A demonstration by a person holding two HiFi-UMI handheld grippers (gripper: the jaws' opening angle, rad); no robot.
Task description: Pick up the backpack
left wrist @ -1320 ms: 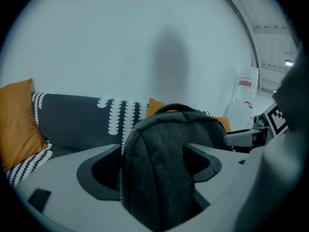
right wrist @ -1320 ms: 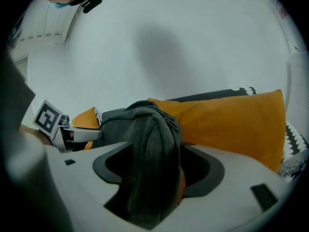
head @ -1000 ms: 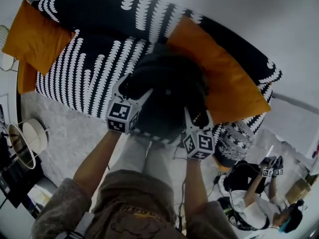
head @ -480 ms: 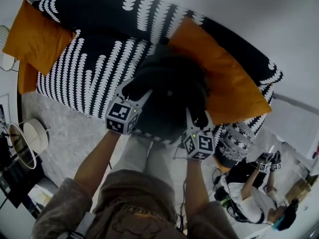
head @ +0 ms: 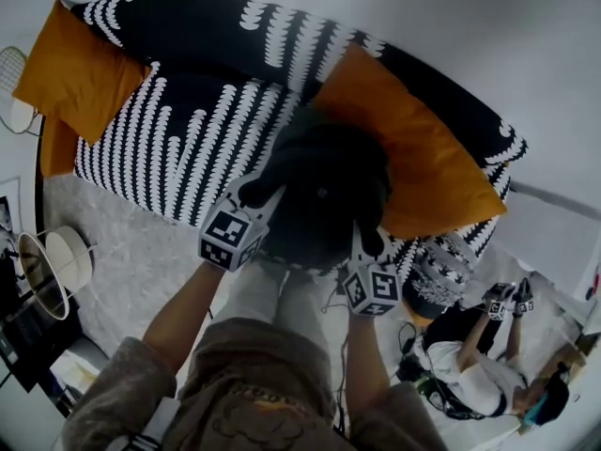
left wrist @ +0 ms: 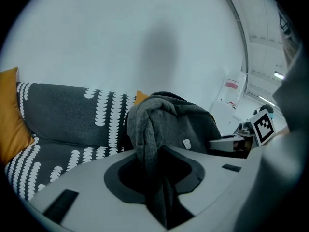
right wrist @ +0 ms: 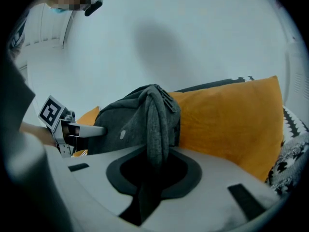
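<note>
At the sofa's (head: pixel 178 130) front edge, the left tool (head: pixel 255 198) and right tool (head: pixel 362 240), jaws having just been closing, are each gripping a strap of the backpack (head: pixel 324 181).

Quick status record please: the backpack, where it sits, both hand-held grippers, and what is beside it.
backpack: dark grey, on the seat of the patterned sofa, near its front edge
left hand-held gripper: jaws have just been closing; now pinching a fold of backpack fabric
right hand-held gripper: jaws have just been closing; now pinching another fold
neighbour: orange cushion beside the backpack, on the right gripper's side
lifted off the seat: cannot tell
</note>
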